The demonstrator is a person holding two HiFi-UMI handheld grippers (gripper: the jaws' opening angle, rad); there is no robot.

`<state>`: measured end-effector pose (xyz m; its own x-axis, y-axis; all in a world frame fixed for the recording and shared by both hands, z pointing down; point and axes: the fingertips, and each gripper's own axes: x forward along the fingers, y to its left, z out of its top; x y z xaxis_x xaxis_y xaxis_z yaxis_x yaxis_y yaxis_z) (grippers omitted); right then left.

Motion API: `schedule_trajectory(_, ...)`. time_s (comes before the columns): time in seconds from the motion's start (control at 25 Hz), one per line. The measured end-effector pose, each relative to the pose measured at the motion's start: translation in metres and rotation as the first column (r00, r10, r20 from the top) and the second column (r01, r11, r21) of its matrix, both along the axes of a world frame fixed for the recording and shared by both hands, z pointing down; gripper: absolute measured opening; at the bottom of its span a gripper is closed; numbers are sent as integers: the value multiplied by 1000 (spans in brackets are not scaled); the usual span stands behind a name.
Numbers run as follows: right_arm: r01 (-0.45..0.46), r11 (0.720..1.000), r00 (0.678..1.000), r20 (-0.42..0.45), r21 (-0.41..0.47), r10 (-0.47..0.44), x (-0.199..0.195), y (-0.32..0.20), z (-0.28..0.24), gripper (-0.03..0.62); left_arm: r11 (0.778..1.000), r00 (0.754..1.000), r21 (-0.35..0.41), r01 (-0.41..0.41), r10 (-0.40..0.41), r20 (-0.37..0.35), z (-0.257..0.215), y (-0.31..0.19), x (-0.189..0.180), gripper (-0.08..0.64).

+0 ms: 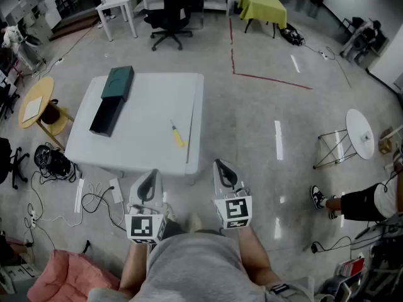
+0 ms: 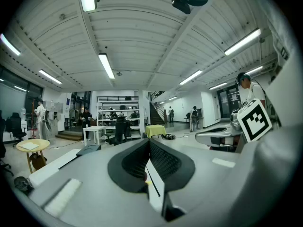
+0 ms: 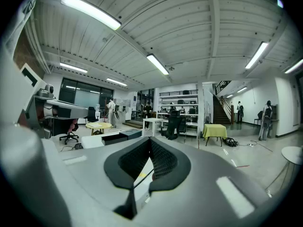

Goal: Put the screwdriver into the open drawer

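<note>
A yellow screwdriver lies on the white table, close to its right edge. At the far left of the table stands a dark green drawer box with its dark drawer pulled out toward me. Both grippers hover short of the table's near edge, apart from everything on it. My left gripper is shut and empty, its tips together in the left gripper view. My right gripper is likewise shut and empty. The right gripper view shows the drawer box ahead to the left.
Cables and a power strip lie on the floor by the table's near left corner. A round wooden side table stands to the left and a black office chair beyond the table. A seated person's leg and a round white stand are at the right.
</note>
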<state>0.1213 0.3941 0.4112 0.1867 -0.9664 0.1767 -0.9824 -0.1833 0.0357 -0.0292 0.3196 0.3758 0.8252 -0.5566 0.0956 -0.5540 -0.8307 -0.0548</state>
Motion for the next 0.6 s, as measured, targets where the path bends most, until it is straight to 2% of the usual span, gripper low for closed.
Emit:
schedule_trajectory(0.32, 3, 1000, 1000, -6, 2, -3, 8, -6, 2, 3, 1000, 1000, -1, 5, -5, 9, 2, -2, 7, 11)
schedule_trajectory(0.6, 21, 1000, 999, 44, -23, -20, 11, -17, 12, 3, 1000, 1000, -6, 16, -16, 21, 6, -10, 9, 11)
